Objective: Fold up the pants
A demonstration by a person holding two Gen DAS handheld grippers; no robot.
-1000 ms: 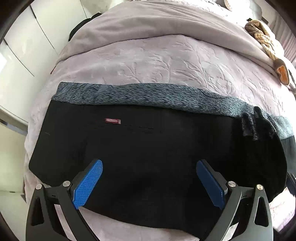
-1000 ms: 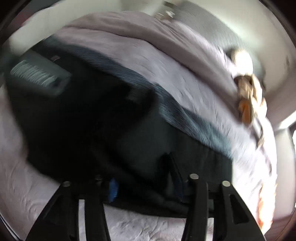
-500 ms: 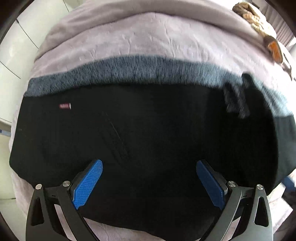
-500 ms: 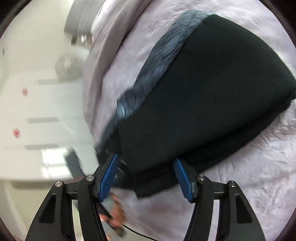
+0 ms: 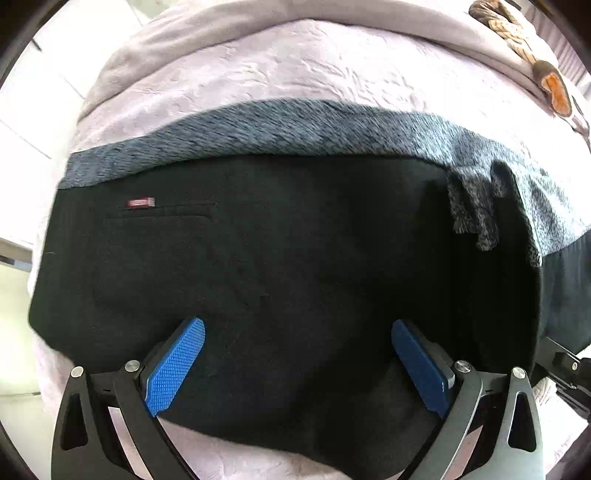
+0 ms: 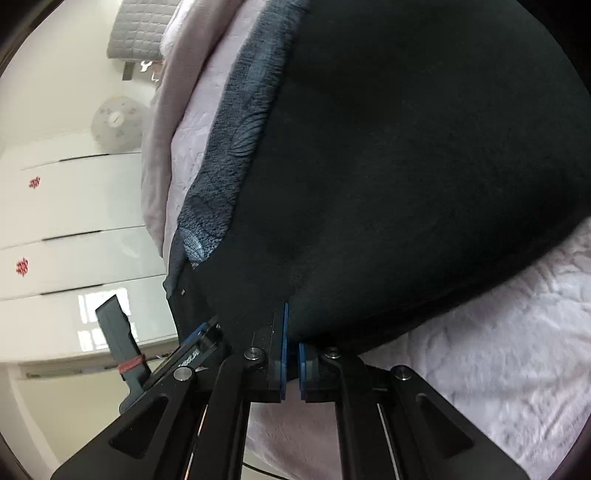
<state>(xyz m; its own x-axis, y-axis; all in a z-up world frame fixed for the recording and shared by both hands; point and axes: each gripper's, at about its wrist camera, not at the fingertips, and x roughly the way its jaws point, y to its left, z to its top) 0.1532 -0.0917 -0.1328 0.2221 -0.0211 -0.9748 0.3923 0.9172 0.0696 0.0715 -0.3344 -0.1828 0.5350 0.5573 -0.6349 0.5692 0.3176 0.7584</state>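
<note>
Surface: a bed (image 5: 295, 70) covered by a pale lilac embossed quilt. White cabinets (image 6: 74, 206) with small red emblems stand beside it; a round patterned object (image 6: 116, 123) rests on top of them. A grey quilted headboard (image 6: 142, 29) is visible in the right wrist view. A brown and orange plush item (image 5: 546, 77) lies at the far right edge of the bed.

The pants (image 5: 280, 266) are black and lie flat across the bed, with a grey-blue fleecy inner band exposed along the far edge. A small red label (image 5: 140, 202) sits above a pocket seam; its text is not legible.

Left claw (image 5: 298, 363): wide open, over the near edge of the pants, gripping nothing.

Right claw (image 6: 291, 360): nearly closed, pinching the edge of the pants.
</note>
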